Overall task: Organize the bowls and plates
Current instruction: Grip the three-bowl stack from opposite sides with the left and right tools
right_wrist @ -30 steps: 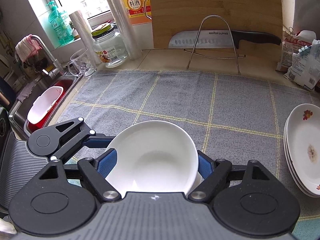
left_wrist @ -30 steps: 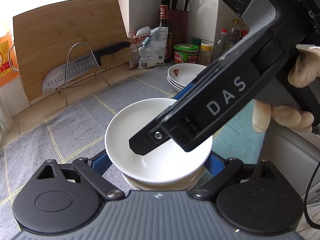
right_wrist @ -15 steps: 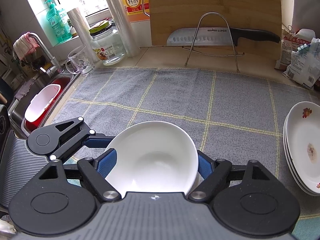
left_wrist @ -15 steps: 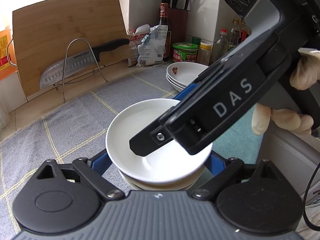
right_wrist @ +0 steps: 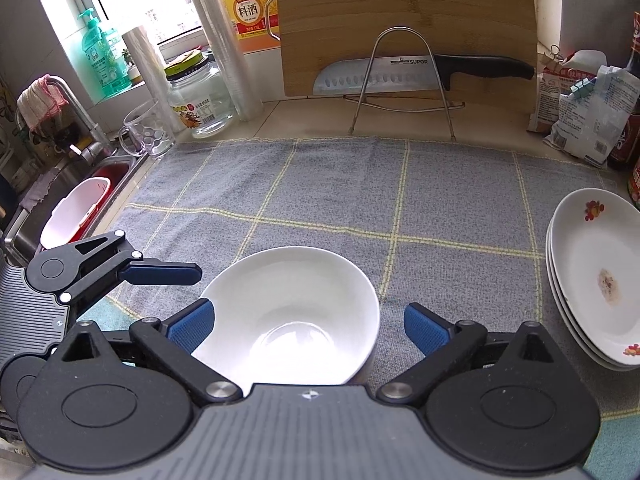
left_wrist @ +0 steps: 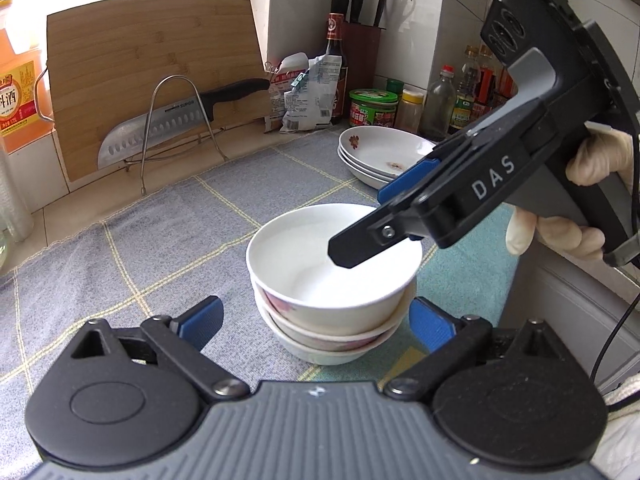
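sink in right view only, bowl stack sides left

Your tabletop carries a grey checked cloth; on it, stacked bowls between your fingers, plates rightward.

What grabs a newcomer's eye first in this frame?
The stack of white bowls at the near edge of the grey checked cloth, framed by both opening claws, neither touching it. Next, the stack of flowered plates to its right, and the knife on its wire stand against the bamboo board.
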Available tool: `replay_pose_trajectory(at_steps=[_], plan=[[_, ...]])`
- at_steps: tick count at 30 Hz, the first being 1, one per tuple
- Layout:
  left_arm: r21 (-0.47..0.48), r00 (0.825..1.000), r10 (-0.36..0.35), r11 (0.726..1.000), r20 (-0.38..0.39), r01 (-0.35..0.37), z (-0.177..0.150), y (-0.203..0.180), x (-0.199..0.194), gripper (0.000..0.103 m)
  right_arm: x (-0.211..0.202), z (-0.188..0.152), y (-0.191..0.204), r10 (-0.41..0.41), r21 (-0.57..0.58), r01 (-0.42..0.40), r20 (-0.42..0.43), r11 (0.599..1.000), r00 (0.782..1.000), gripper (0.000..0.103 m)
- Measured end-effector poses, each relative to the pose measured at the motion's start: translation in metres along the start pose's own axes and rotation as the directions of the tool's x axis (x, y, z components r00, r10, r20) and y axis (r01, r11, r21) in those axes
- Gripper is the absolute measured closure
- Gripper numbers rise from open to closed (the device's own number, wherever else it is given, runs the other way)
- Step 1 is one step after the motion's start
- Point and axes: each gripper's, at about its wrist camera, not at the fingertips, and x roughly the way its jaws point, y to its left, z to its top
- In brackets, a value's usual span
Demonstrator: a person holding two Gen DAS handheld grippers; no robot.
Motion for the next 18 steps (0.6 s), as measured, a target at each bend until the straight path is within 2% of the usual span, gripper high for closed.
replay_pose_trajectory(at_steps=[15,18], plan=[[-0.004,1.000,-0.006,1.000,-0.026,0.006,-0.013,0.005,0.000,0.004,0.003,-0.038,0.005,-0.090,-0.008,0.090,0.013,0.996,0.996,0.001],[0.007,0.999,-0.017,1.000,-0.035,0.017,-0.016,0.008,0.004,0.004,-0.004,-0.041,0.007,-0.091,-0.008,0.091,0.047,0.996,0.995,0.001]])
